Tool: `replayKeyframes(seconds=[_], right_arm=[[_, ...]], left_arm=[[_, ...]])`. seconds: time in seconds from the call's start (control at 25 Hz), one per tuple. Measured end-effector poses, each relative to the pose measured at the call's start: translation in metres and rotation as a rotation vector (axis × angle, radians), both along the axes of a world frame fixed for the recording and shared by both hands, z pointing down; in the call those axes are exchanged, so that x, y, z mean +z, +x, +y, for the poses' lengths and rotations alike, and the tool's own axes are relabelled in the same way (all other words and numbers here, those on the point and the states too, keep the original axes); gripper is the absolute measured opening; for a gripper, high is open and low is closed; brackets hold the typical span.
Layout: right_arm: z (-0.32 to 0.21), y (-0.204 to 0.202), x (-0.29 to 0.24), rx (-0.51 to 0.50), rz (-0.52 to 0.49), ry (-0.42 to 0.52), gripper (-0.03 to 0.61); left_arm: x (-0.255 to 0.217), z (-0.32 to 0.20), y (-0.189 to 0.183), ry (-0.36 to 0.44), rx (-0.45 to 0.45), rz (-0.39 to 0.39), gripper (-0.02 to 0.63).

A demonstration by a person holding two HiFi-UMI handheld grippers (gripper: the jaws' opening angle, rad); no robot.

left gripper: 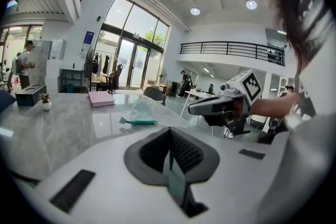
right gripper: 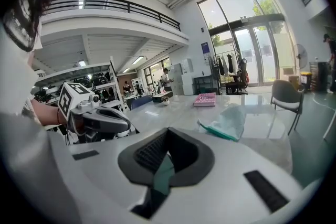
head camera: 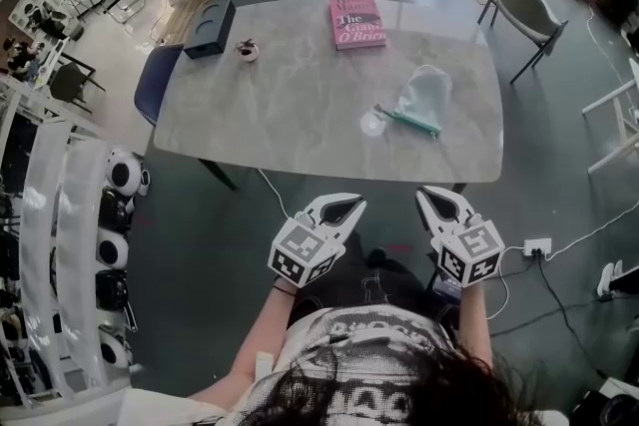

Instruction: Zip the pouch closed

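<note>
Pouch [head camera: 424, 98] is the thing we are here for, and it is lying flat on the worktop [head camera: 300, 115], toward the right side, well apart from both tongs, with nothing touching it. Nearest to us, we are holding the left tongs [head camera: 346, 204] and the right tongs [head camera: 431, 195] side by side in front of our body, over the floor and short of the worktop's near edge, each pointing forward and slightly down. Both are clenched, their pads pressing together with nothing between them. A white power strip [head camera: 536, 246] is lying on the floor to the right of the right tongs. Moving out over the worktop, we are seeing the pouch as pale and translucent, with its teal zip edge [head camera: 407, 120] facing us at a slant; we cannot tell how far the zip is drawn. A small clear round thing [head camera: 372, 123] is sitting just beside that edge, on its left. Farther on, a pink book [head camera: 357, 21] is lying near the far edge, and left of it a small pot [head camera: 247, 49] is standing beside a dark box [head camera: 210, 27] at the far left corner. A blue chair [head camera: 155, 80] is standing at the worktop's left side, and a grey chair [head camera: 524, 10] is standing past the far right corner.
</note>
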State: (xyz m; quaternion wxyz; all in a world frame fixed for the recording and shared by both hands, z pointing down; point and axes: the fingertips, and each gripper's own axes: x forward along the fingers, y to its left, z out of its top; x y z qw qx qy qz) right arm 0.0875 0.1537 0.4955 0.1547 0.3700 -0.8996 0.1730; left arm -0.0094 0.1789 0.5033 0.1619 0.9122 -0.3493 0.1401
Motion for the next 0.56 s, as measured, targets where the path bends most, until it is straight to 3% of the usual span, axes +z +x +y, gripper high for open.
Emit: replayKeyframes(seconds=[0.56], right_arm=[[0.0032,0.0052,0.0021,-0.011,-0.012,-0.015,-0.005]], left_arm=[[0.0051,0.0055,0.0099,-0.018,0.027,-0.022,0.012]])
